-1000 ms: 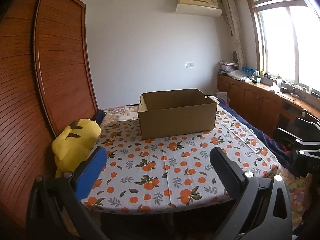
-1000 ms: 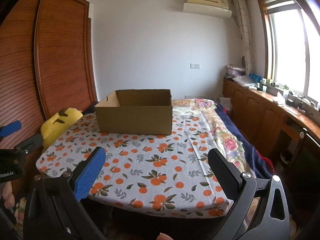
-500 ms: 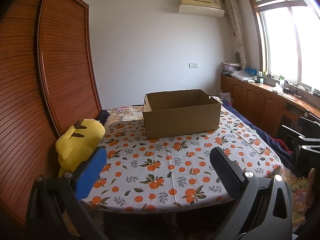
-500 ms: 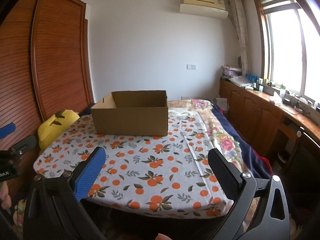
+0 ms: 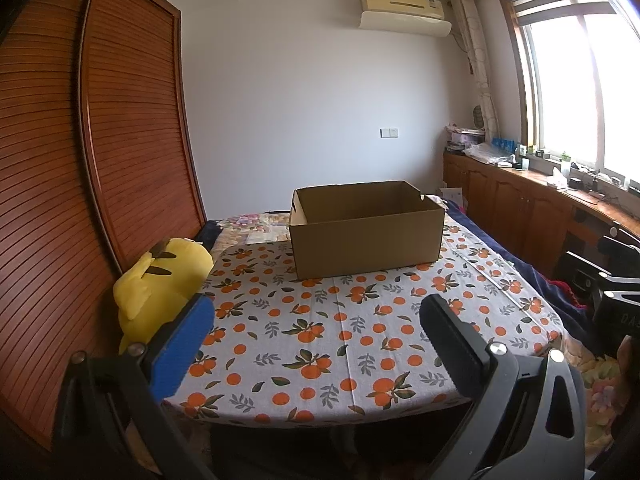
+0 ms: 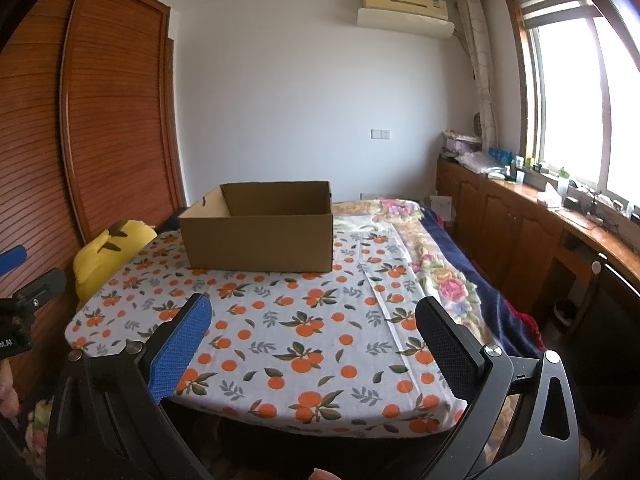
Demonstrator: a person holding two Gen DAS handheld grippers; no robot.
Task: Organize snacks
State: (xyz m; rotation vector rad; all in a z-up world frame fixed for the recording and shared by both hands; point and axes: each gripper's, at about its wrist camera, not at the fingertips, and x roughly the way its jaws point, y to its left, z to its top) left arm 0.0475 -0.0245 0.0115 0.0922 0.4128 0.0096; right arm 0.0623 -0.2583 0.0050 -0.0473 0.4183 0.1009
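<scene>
An open brown cardboard box (image 5: pixel 366 232) stands on the far part of a table covered with an orange-print cloth (image 5: pixel 320 344); it also shows in the right wrist view (image 6: pixel 258 226). What I see of its inside looks bare. No snacks are in view. My left gripper (image 5: pixel 316 320) is open and empty, held before the table's near edge. My right gripper (image 6: pixel 312 322) is open and empty at the same edge, further right. The left gripper's body shows at the left edge of the right wrist view (image 6: pixel 24 300).
A yellow plush toy (image 5: pixel 160 280) lies at the table's left side against a wooden louvred wardrobe (image 5: pixel 80 180). A bed with floral bedding (image 6: pixel 432 264) is right of the table. Wooden cabinets (image 6: pixel 520 240) run under the window.
Both grippers have drawn back and swung slightly, so the table and box look a little further away and shifted. Both stay open and empty.
</scene>
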